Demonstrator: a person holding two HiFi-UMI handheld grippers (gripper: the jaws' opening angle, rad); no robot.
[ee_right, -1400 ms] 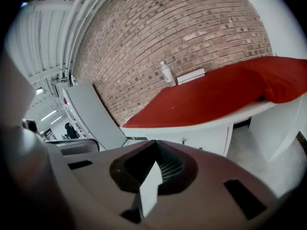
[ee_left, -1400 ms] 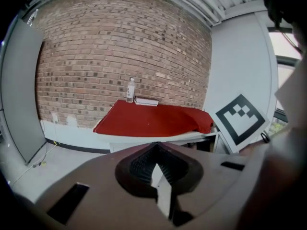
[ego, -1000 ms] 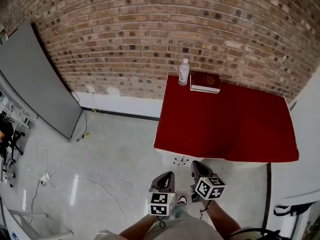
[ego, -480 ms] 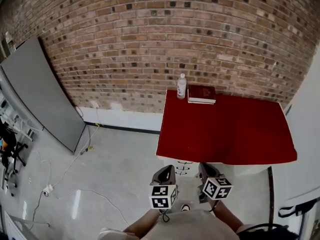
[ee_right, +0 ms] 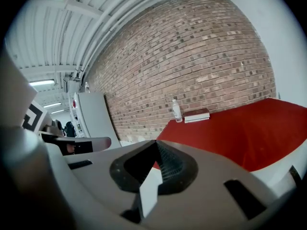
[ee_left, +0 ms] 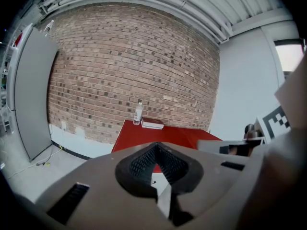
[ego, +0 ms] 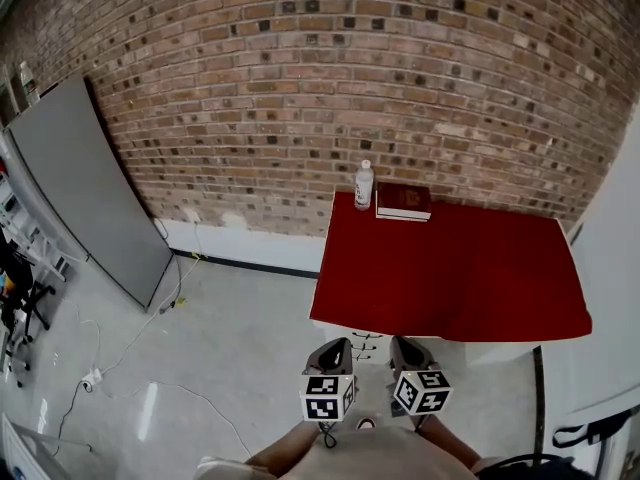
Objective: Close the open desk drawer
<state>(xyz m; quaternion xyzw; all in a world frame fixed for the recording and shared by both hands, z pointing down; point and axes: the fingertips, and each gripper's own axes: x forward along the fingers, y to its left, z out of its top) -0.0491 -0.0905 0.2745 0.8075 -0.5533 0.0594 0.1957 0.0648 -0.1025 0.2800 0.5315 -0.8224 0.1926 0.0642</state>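
Near the desk (ego: 450,268), drawer hidden, left tongs (ego: 335,348) and right tongs (ego: 403,345) are pressed together.

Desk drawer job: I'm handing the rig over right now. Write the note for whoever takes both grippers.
Left hand-held gripper: jaws together, empty.
Right hand-held gripper: jaws together, empty.
Both are held low, close to the body, short of the near left corner of the red-cloth-covered desk.
A white panel shows under the cloth's near edge; I cannot tell whether it is the drawer.
Clear plastic bottle and dark red book sit at the desk's far left corner.
Done: nothing; neither gripper touches the desk.
Left: find the drawer and push it shut.
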